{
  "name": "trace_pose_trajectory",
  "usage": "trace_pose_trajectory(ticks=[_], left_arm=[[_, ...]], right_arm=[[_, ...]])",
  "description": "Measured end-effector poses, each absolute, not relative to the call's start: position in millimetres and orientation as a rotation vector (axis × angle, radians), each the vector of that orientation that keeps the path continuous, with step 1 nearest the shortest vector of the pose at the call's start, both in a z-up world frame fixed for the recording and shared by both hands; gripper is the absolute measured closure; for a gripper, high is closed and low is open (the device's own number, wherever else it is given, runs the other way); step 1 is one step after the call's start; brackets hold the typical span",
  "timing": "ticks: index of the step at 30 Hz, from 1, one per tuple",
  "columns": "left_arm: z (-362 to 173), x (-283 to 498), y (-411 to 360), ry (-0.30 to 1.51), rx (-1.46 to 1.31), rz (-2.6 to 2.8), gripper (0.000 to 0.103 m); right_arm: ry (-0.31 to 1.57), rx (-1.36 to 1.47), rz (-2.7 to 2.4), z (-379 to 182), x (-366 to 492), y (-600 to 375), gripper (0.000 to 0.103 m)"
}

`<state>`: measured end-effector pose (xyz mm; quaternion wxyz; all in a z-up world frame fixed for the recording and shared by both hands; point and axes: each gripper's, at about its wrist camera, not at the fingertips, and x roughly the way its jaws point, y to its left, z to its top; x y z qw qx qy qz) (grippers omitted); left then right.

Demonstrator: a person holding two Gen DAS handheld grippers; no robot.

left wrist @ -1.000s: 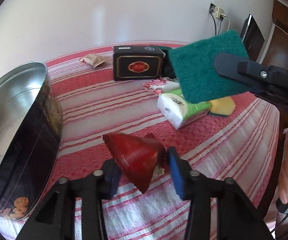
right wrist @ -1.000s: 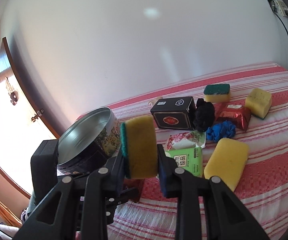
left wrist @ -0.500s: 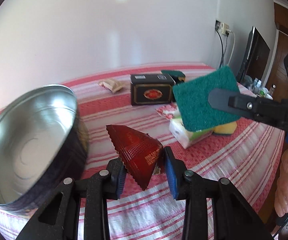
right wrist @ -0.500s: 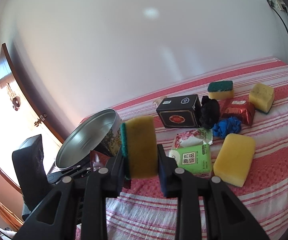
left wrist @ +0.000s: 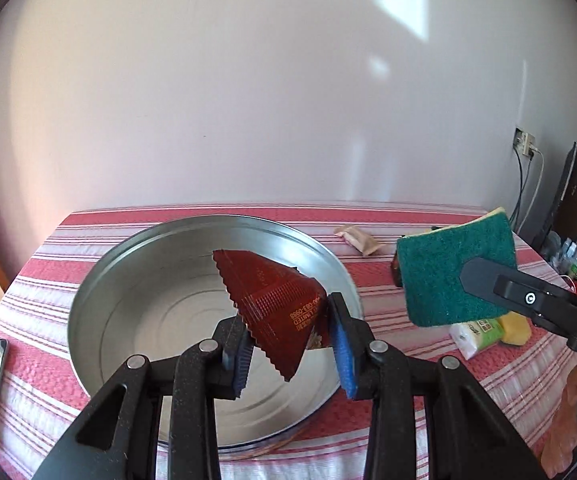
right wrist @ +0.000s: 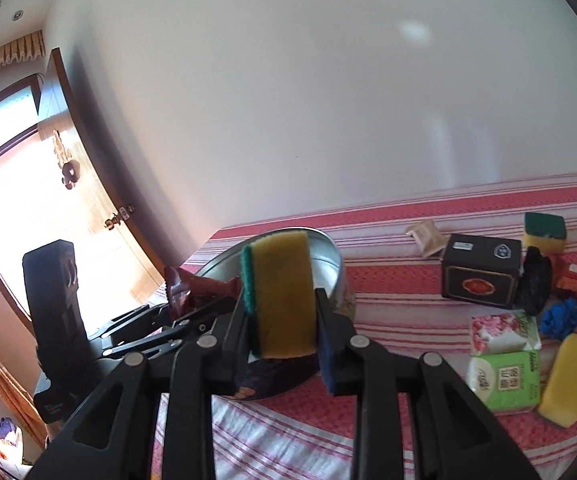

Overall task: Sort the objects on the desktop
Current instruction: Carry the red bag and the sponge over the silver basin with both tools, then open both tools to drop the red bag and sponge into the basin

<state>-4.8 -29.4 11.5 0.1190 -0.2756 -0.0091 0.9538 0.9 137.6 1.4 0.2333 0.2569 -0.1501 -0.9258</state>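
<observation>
Left gripper [left wrist: 290, 344] clamped on a red foil packet [left wrist: 274, 300], pads pinching its lower part; packet hangs in the air over the open mouth of the round metal tin [left wrist: 100, 304]. Packet looks light, crinkly, slick foil with serrated edges; probably crushes easily, so a hold on the flat body near the seam seems safest, not the tip. Right gripper [right wrist: 284, 320] closed on a yellow sponge with green scouring face [right wrist: 282, 300], squeezed across its thickness; soft, springy, light, and unlikely to slip from the pads. It is held up just beside the tin's rim, on the side toward the clutter. Tin interior reads bare and shiny, nothing visible inside. On the red-striped cloth [right wrist: 388, 240] beyond: black box [right wrist: 480, 280], two tissue packs [right wrist: 502, 360], a plain yellow sponge [right wrist: 568, 376], another green-topped sponge [right wrist: 544, 230], blue scrunchie [right wrist: 560, 318], small tan wrapper [right wrist: 424, 236]. Next judged step: release the packet into the tin.
</observation>
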Motion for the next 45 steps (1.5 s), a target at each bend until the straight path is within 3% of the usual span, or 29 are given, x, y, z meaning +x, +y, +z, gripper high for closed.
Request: trace_pose_trajectory(ticks=[19,29,36,38,43,45], left_arm=[[11.3,-54.1,-103.8,-0.123,-0.873,2.982,0.066],[2.5,-98.5,-118.6,-0.016,-0.981,3.083,0.066],[-8.6,-126.8,-121.8,0.050,-1.040,3.119,0.063],[-14.9,-130.9,-122.0,0.045,-1.061,3.116,0.043],[-12.5,-127.9,-127.0,-0.017,-1.032,3.154,0.020],[-12.4,-127.0,-131.7,-0.064,-1.020,3.157,0.020]], right_arm=[[-0.366,0.763,-2.518,-5.2,-61.1,61.4,0.075],[-0.325,0.788,-2.620,-16.9,-94.1,40.7,0.075],[-0.153,0.741,-2.738,-26.4,-99.1,26.5,0.072],[-0.117,0.704,-2.759,-29.7,-96.5,26.2,0.067],[-0.105,0.540,-2.819,-23.8,-76.6,33.8,0.031],[-0.100,0.464,-2.850,-19.9,-69.3,38.1,0.027]])
